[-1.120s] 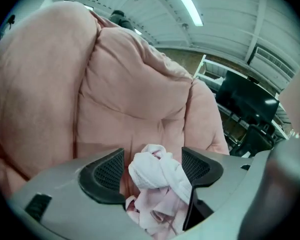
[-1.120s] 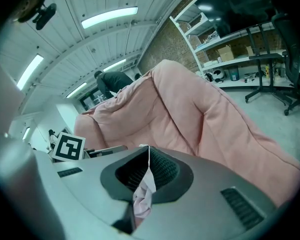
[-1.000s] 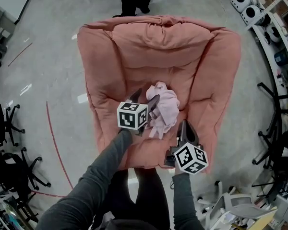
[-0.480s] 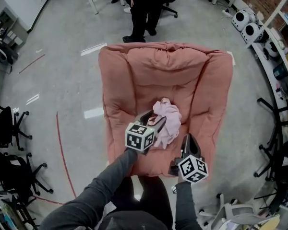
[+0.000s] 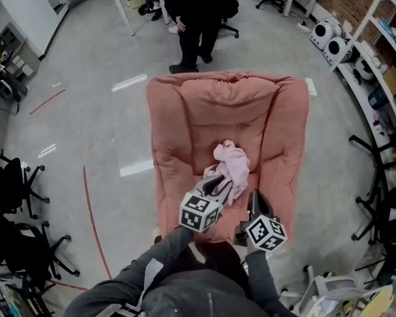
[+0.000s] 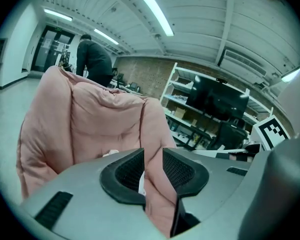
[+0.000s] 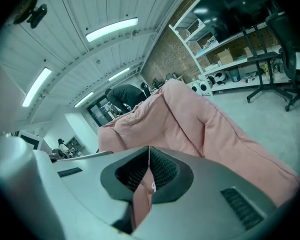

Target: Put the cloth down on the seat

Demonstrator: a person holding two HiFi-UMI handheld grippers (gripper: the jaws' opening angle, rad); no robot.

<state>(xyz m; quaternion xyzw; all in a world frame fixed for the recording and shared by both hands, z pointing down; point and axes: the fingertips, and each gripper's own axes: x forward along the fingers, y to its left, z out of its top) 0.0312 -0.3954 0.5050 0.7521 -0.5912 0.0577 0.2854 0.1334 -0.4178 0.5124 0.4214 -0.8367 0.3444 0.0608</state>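
Holding nothing, the left gripper [image 6: 153,154] is seen with its jaws a narrow slot apart after just closing in; only the pink armchair [image 5: 185,117] is visible through the gap. The right gripper [image 7: 149,151] is seen with its tips brought together and nothing clamped. Both are held side by side over the seat's front edge, marker cubes toward the camera, left slightly ahead. The cloth [image 5: 232,166] is left crumpled on the seat [image 5: 204,144], a pale pink heap right of centre, just beyond the left tips and not gripped. Behind the chair back a person in dark clothes [image 5: 195,18] is seen standing on grey floor [image 5: 99,124]. Office chairs [image 5: 13,183] are parked at left, shelving [image 5: 376,78] at right.
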